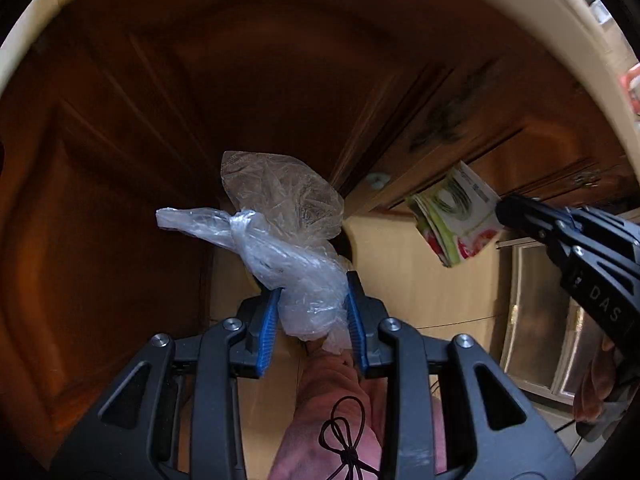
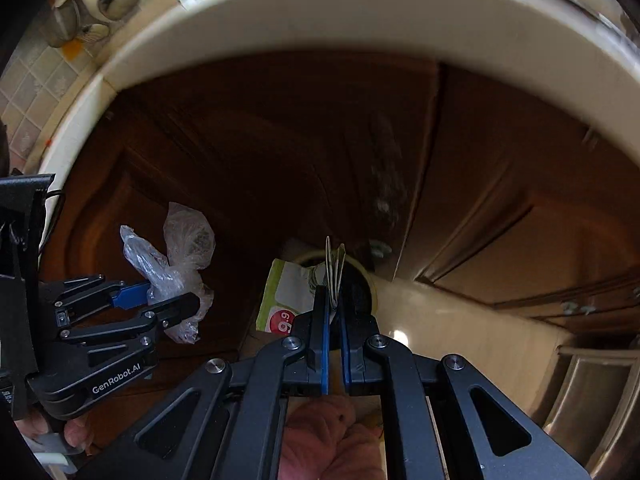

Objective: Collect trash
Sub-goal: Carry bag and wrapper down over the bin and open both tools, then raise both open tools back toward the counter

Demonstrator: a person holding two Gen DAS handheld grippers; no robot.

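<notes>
1. The left gripper (image 1: 312, 312) is clamping a crumpled clear plastic bag (image 1: 280, 248). The blue pads (image 1: 269, 320) are pressing in on both sides of the wad, so the jaws are sitting narrow but not fully closed. The loose ends of the bag are sticking out past the fingertips.

2. The right gripper (image 2: 335, 312) is pinching a folded printed flyer (image 2: 334, 264), green and white with a red price circle. Its jaws are squeezed about as tight as they go, with just the thin paper edge between them.

3. Both grippers are pointing steeply down in front of the dark wooden cabinet doors (image 1: 100, 200), under the pale countertop edge (image 2: 320, 20).

4. From the left wrist view, the right gripper (image 1: 498, 210) is showing up off to the right with the flyer (image 1: 452, 216) fanning out of its tip. From the right wrist view, the left gripper (image 2: 160, 300) is sitting off to the left with the bag (image 2: 176, 256) bunched in it. The two are well apart.

5. Below the flyer, a round yellowish rim (image 2: 370, 276) is peeking out on the pale floor (image 2: 460, 320). Can't tell for sure what it is, it's mostly hidden.

6. A pink sleeve (image 1: 340, 420) is showing between the left gripper's arms, with a thin black cord (image 1: 344, 436) looping over it.
</notes>
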